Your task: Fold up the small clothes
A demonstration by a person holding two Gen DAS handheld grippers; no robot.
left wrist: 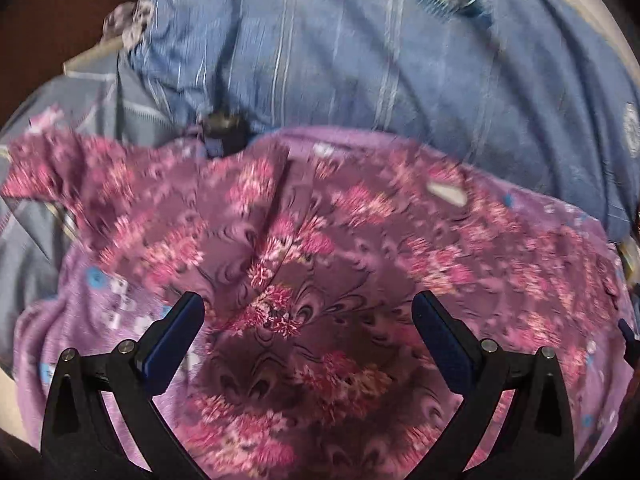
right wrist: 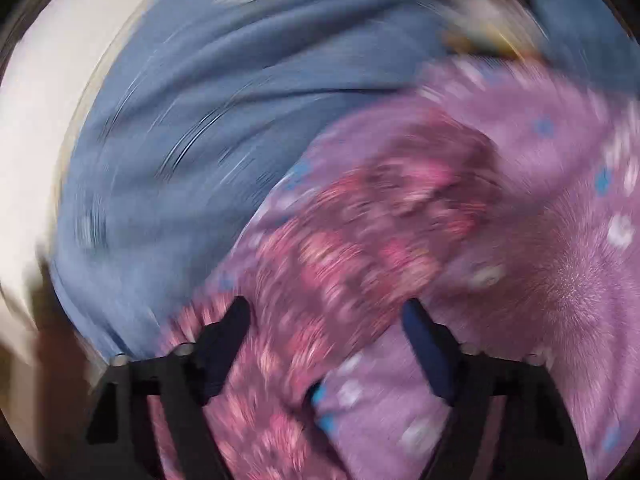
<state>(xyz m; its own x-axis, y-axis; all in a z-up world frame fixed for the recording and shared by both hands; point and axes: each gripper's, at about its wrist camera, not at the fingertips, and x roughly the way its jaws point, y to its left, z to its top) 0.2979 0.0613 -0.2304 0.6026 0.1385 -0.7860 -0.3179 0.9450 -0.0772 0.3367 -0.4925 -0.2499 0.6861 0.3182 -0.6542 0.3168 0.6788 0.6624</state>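
Note:
A small dark purple garment (left wrist: 300, 260) with pink flowers lies crumpled on a lilac cloth (left wrist: 100, 300) printed in blue and white. A white tag (left wrist: 446, 192) shows near its upper right. My left gripper (left wrist: 308, 304) hovers over the garment's middle, open, with nothing pinched between its fingers. In the right wrist view, heavily blurred, the flowered garment (right wrist: 352, 248) runs diagonally across the lilac cloth (right wrist: 560, 240). My right gripper (right wrist: 326, 308) stands open just above the garment's lower end, with the cloth showing in the gap between its fingers.
A blue striped sheet (left wrist: 360, 60) covers the surface behind the clothes and also fills the upper left of the right wrist view (right wrist: 200, 140). A small dark object (left wrist: 224, 128) sits at the garment's far edge. A pale surface (right wrist: 36, 120) borders the sheet on the left.

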